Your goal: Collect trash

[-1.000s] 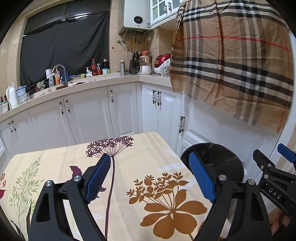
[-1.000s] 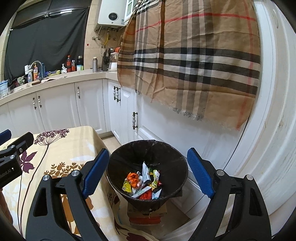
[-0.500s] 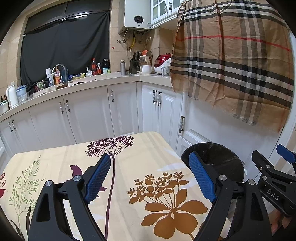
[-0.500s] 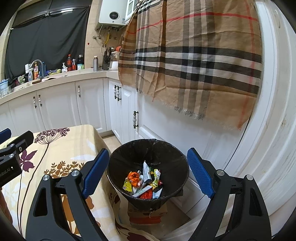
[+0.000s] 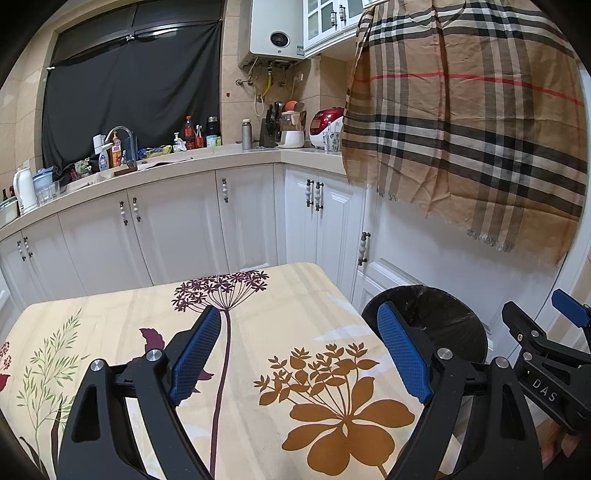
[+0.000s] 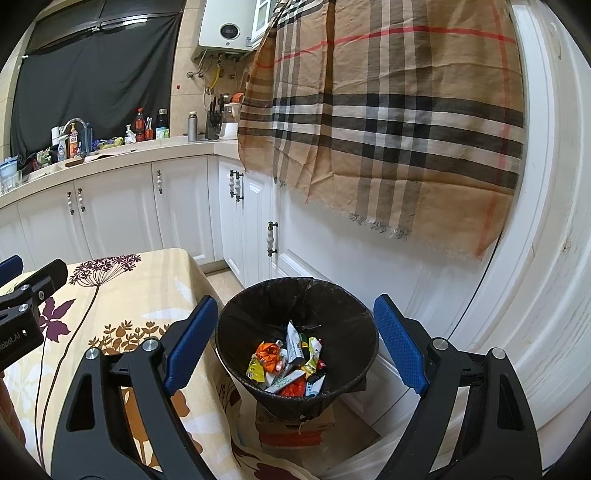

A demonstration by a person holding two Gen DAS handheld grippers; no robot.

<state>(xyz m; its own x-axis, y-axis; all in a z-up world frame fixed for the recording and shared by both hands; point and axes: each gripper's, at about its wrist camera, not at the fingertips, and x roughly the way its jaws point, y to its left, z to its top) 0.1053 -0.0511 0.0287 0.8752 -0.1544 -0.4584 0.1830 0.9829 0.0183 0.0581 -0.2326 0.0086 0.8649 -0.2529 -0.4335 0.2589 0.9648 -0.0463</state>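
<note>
2 grippers, both with jaws spread wide and nothing held. Left gripper (image 5: 299,350), black frame with blue ribbed pads, hung over the cream tablecloth with brown, purple and green flower print (image 5: 258,325); only bare cloth showed between its pads. Right gripper (image 6: 291,343), same build, was aimed at the round black bin lined with a black bag (image 6: 236,317), which sat framed between its 2 pads but lower down and not touched.

Trash was in the bin: a heap of crumpled snack wrappers, orange, yellow, green and white (image 6: 288,363), lay at the bottom. Bin stood on a flat cardboard box with an orange band (image 6: 295,428) on the floor, just beside the table's right edge and close to the white cabinet doors (image 6: 118,218). In the left view the bin showed past the right pad, contents hidden from that angle; the right gripper's black arm poked in at the far right edge.

Beyond: a tan plaid cloth with black, white and red stripes (image 6: 388,110) hung over the white door on the right. Beige countertop (image 5: 177,166) carried bottles, a knife block and a red rice cooker (image 5: 325,125). White wall-mounted water heater (image 5: 277,29) sat above, black curtain (image 5: 129,92) over the window.
</note>
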